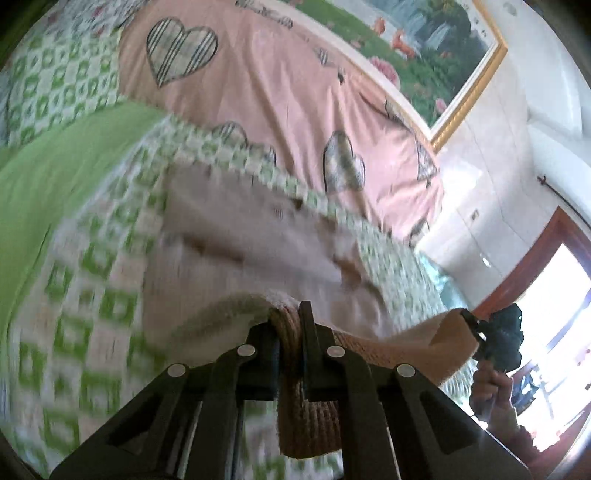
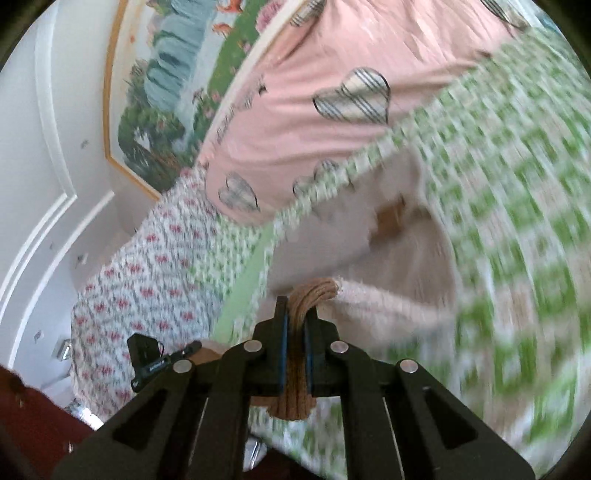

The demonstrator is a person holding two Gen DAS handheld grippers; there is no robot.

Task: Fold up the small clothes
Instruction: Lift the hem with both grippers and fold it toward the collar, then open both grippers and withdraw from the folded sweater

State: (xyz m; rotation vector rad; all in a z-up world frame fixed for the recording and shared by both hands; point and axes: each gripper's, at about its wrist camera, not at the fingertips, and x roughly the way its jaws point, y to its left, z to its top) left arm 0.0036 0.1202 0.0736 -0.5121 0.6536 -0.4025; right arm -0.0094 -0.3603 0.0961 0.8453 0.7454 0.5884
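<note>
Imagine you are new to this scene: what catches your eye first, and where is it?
First, the beige garment spread over the green checked sheet, its brown ribbed hem pinched in both the left gripper and the right gripper. Next, the pink heart-print quilt lying beyond it, with a gold-framed landscape painting on the wall behind.

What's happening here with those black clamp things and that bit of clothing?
A person holds a two-finger gripper in each hand. The left gripper and the right gripper are each clamped on a brown ribbed edge of a small beige garment, which hangs over a green-checked bedspread. The views are blurred.
</note>
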